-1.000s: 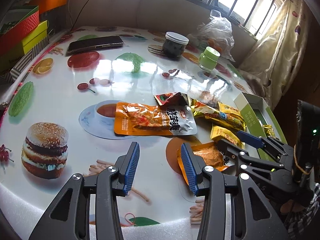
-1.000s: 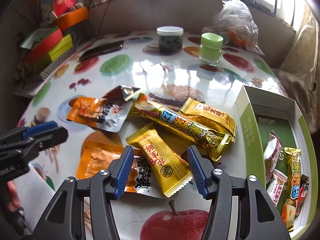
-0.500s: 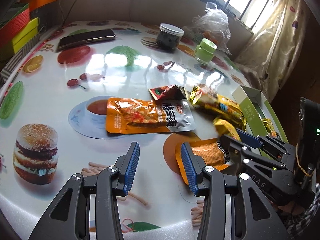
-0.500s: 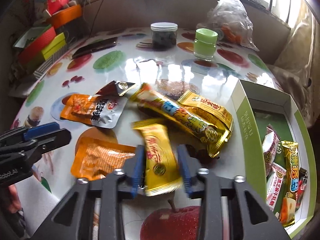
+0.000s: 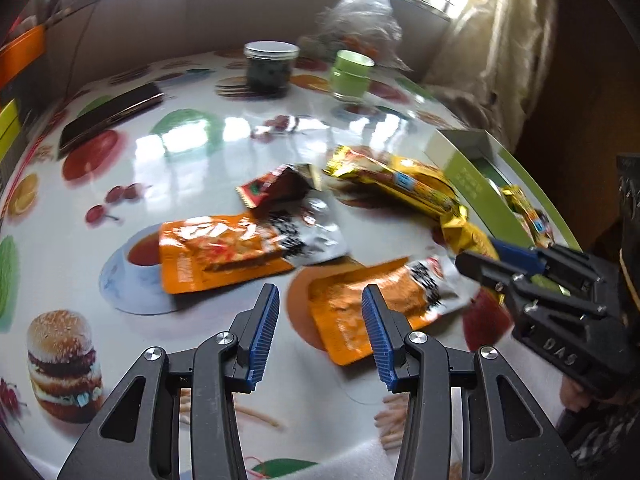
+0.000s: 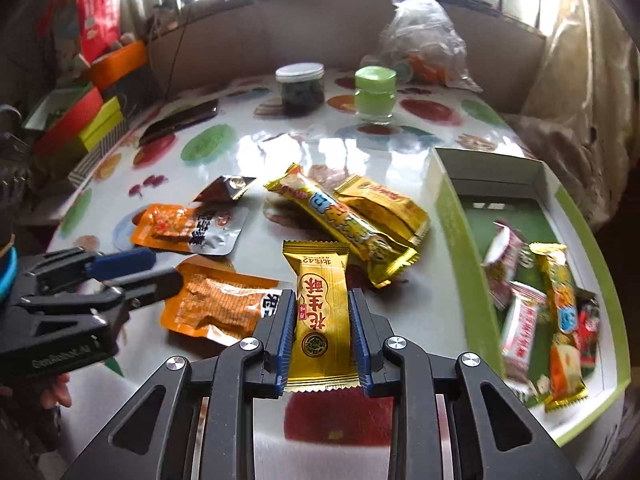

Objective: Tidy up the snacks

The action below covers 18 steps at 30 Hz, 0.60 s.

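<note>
My right gripper (image 6: 321, 300) is shut on a yellow snack packet (image 6: 320, 276), held a little above the table. Left of it lies an orange pouch (image 6: 216, 300). Further back are an orange-and-silver pouch (image 6: 188, 228), a small dark red packet (image 6: 228, 188), a long gold bar (image 6: 340, 220) and a gold packet (image 6: 380, 204). The green-rimmed box (image 6: 452, 216) at the right holds several snacks. My left gripper (image 5: 320, 296) hovers open over the table, its right finger above the orange pouch (image 5: 352, 304), with nothing between the pads. The right gripper (image 5: 478, 254) shows at that view's right edge.
At the back stand a dark jar with a white lid (image 6: 300, 88), a green jar (image 6: 375, 94) and a clear plastic bag (image 6: 424, 48). A phone (image 6: 180, 120) lies at the back left beside stacked coloured boxes (image 6: 80, 124). A curtain hangs at the right.
The right gripper closed on the yellow packet and lifted it off the orange pouch. The left gripper drifted right and rolled, now over the orange pouch's left part.
</note>
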Each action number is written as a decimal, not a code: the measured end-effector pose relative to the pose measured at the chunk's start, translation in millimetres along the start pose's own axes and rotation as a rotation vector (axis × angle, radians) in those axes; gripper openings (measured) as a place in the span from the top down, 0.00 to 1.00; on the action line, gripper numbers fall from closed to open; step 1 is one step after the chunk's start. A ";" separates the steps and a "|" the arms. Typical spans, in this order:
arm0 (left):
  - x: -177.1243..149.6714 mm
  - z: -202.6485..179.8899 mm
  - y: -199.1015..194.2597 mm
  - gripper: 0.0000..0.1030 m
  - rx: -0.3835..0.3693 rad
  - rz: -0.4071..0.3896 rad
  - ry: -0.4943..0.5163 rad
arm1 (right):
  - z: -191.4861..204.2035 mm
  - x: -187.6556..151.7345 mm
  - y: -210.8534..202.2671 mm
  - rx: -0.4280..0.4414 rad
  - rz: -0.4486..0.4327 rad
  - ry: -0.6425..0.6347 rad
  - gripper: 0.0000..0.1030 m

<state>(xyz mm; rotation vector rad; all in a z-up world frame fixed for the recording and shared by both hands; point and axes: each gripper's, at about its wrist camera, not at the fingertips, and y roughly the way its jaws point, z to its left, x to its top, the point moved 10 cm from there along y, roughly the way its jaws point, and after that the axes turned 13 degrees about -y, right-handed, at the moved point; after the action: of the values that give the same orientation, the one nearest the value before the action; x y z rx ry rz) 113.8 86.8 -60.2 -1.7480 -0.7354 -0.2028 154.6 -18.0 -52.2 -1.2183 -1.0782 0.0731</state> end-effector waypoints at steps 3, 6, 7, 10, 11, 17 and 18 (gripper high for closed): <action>-12.4 -11.2 3.4 0.57 -0.008 0.032 0.051 | -3.7 -6.7 -12.2 -0.008 -0.011 0.026 0.76; -23.7 -23.2 9.2 0.57 0.028 0.050 0.131 | -8.2 -13.0 -21.2 -0.023 -0.016 0.046 0.76; -26.5 -28.2 11.0 0.57 0.026 0.060 0.152 | -9.2 -14.4 -23.1 -0.026 -0.018 0.052 0.76; -29.8 -42.4 14.5 0.57 0.005 0.079 0.172 | -15.8 -20.7 -28.6 -0.038 -0.017 0.075 0.76; -29.4 -46.1 15.1 0.57 0.003 0.079 0.175 | -19.0 -23.3 -30.9 -0.044 -0.017 0.086 0.76; -24.1 -60.8 23.0 0.57 0.009 0.079 0.176 | -27.0 -32.3 -36.1 -0.055 -0.013 0.107 0.75; -23.8 -65.1 23.6 0.57 -0.005 0.084 0.172 | -27.8 -33.3 -37.0 -0.055 -0.015 0.110 0.75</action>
<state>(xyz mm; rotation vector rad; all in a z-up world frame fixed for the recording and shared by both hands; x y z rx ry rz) 123.7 14.9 -70.6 -1.7383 -0.5367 -0.2937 138.4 -71.8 -42.7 -1.2491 -0.9987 -0.0347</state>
